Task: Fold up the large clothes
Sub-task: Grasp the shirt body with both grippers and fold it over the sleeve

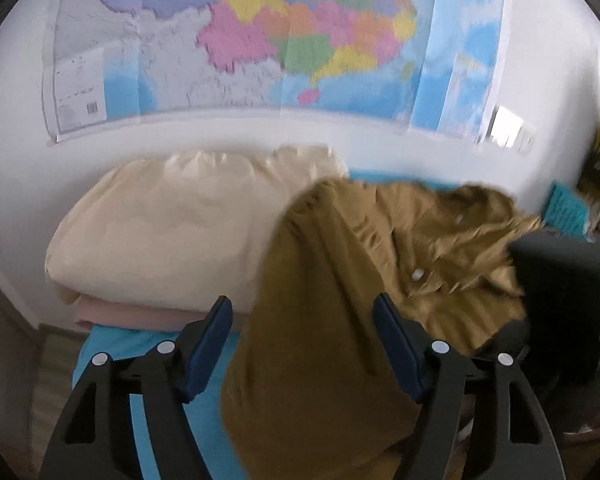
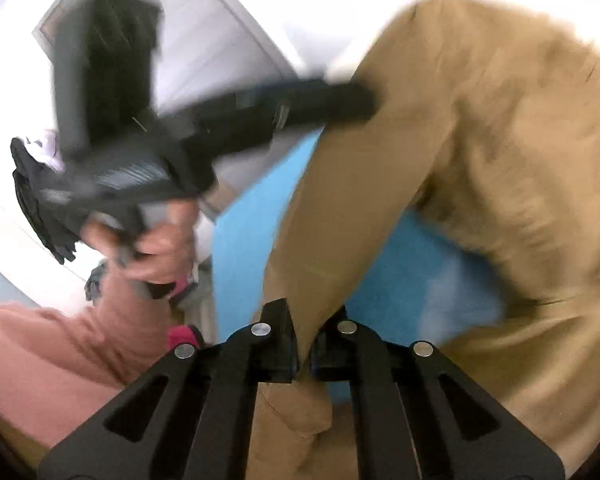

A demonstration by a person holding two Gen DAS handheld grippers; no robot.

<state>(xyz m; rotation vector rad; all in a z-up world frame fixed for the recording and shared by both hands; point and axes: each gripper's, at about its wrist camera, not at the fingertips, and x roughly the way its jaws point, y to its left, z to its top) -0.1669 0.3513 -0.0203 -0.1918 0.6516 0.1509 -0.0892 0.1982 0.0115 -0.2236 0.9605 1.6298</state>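
Blue bed, cream bedding beside shirt, left hand-held gripper spread, right hand-held gripper pinching shirt

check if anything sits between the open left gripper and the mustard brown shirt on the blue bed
Nothing visible does. The mustard brown shirt hangs right between the fingers of the open left gripper, pads not pressing it. The right gripper is shut on the same cloth. The cream folded bedding lies off to the side.

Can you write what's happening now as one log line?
left gripper: open, shirt between fingers | right gripper: shut on shirt | shirt: lifted, unfolded | bed: blue
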